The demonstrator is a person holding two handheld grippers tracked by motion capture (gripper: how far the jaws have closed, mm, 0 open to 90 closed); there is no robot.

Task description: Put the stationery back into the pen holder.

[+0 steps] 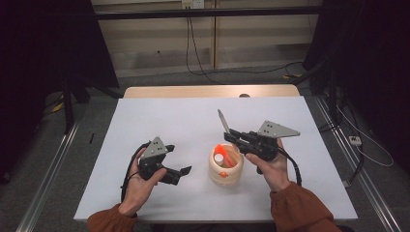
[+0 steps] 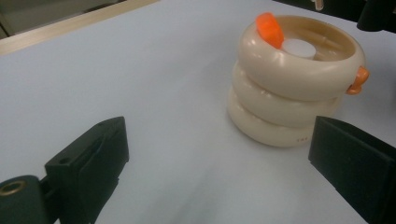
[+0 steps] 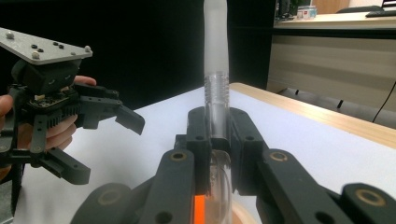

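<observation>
**A clear tube held up over the ring pot**

The white table (image 1: 159, 121) had a wooden strip along its far edge. Dark curtains and a grey floor were around it. The high view showed both hands. The left gripper (image 1: 181, 172) had its jaws spread wide with nothing in them, near the pot (image 2: 294, 88). The pot looked like three smooth cream rings stacked up, with orange bits. The right gripper (image 3: 217, 135) pinched a see-through tube (image 3: 215, 60) with ridges, just above the pot.

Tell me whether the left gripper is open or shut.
Open. The left gripper has its two black jaws standing wide apart with bare table between them, and the cream holder sits beyond them, untouched.
</observation>
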